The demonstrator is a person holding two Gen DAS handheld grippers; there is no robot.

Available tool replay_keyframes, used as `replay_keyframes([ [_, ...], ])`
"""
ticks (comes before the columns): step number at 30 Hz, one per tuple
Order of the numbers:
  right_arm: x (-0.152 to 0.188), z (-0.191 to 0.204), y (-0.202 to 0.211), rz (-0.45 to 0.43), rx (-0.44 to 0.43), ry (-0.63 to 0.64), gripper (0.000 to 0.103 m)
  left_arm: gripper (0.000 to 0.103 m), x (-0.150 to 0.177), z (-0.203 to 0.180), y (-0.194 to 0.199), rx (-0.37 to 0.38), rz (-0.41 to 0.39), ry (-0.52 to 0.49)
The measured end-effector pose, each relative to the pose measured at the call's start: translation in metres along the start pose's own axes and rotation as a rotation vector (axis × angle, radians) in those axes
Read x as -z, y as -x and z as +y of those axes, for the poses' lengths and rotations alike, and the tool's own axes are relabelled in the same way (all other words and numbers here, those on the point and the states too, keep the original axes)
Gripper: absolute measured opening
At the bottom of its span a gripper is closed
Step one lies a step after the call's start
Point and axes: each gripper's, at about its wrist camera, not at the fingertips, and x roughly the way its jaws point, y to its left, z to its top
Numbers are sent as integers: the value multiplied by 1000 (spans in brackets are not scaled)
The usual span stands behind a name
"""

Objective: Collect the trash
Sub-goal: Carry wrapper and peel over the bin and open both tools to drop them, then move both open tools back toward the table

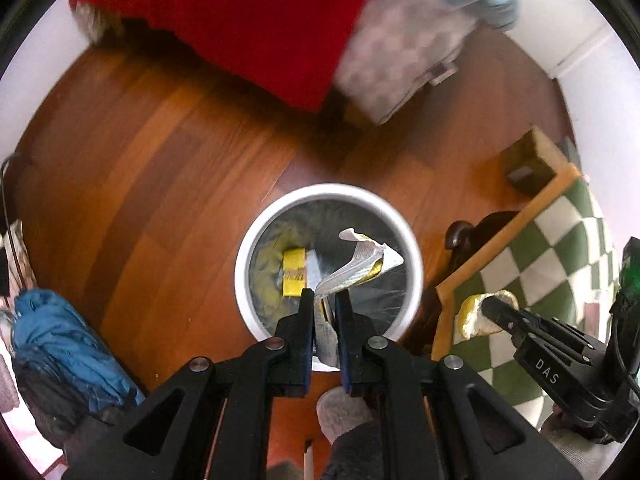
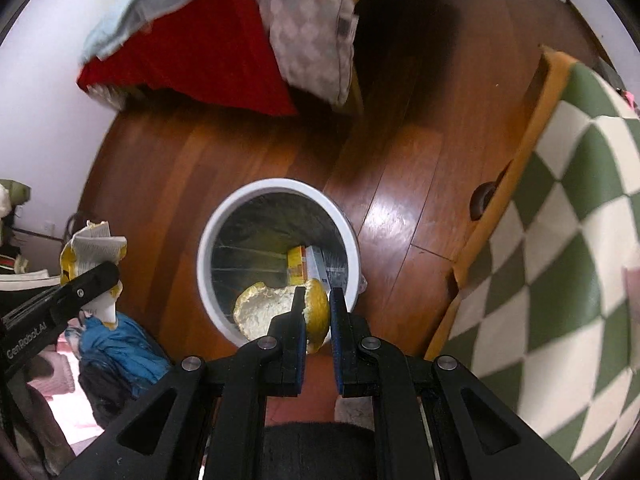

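Observation:
A white round trash bin [image 1: 414, 256] stands on the wooden floor; it also shows in the right wrist view [image 2: 208, 248]. A yellow carton [image 1: 294, 274] lies inside it, also seen from the right wrist [image 2: 298, 266]. My left gripper [image 1: 325, 300] is shut on a crumpled paper wrapper [image 1: 360, 262] and holds it over the bin; the wrapper also shows in the right wrist view [image 2: 96, 246]. My right gripper [image 2: 314, 294] is shut on a yellow fruit peel [image 2: 264, 308] above the bin's near rim; the peel also shows in the left wrist view [image 1: 474, 318].
A green and white checkered rug [image 2: 560, 220] with an orange border lies to the right. A bed with a red blanket [image 1: 248, 20] and grey quilt is behind the bin. A blue garment [image 1: 60, 344] lies on the left. A cardboard box [image 1: 528, 162] sits near the rug.

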Motion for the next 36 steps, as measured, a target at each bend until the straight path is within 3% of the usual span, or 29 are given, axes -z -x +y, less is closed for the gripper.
replay_keyframes([
  [2,-6,3,-15,16,14,7,11,12,-4,6,-8,-26,11,6],
  [3,-9,6,-25,36,12,19,11,22,-5,8,-10,-37,10,13],
  [4,-11,7,-33,56,20,25,12,52,-4,11,-9,-40,9,19],
  [5,-13,8,-39,72,27,29,17,73,-4,14,-9,-42,7,28],
  [6,-14,10,-44,88,21,32,32,103,-2,17,-8,-53,-4,36],
  [7,-14,9,-48,95,21,33,42,103,1,19,-5,-69,-18,40],
  [8,-13,9,-51,98,26,34,61,103,1,24,-5,-84,-23,43],
  [10,-9,9,-52,102,28,45,67,103,4,29,-4,-120,-34,47],
  [11,-8,10,-53,108,37,49,74,103,9,31,-1,-146,-51,47],
  [12,-5,9,-53,117,44,50,91,103,12,31,1,-164,-61,45],
  [14,-1,10,-51,122,75,58,103,103,21,31,5,-196,-77,47],
  [23,27,10,-15,90,162,94,103,103,54,19,26,-244,-117,28],
  [36,65,7,69,-31,103,82,103,103,98,-2,90,-221,-231,26],
])
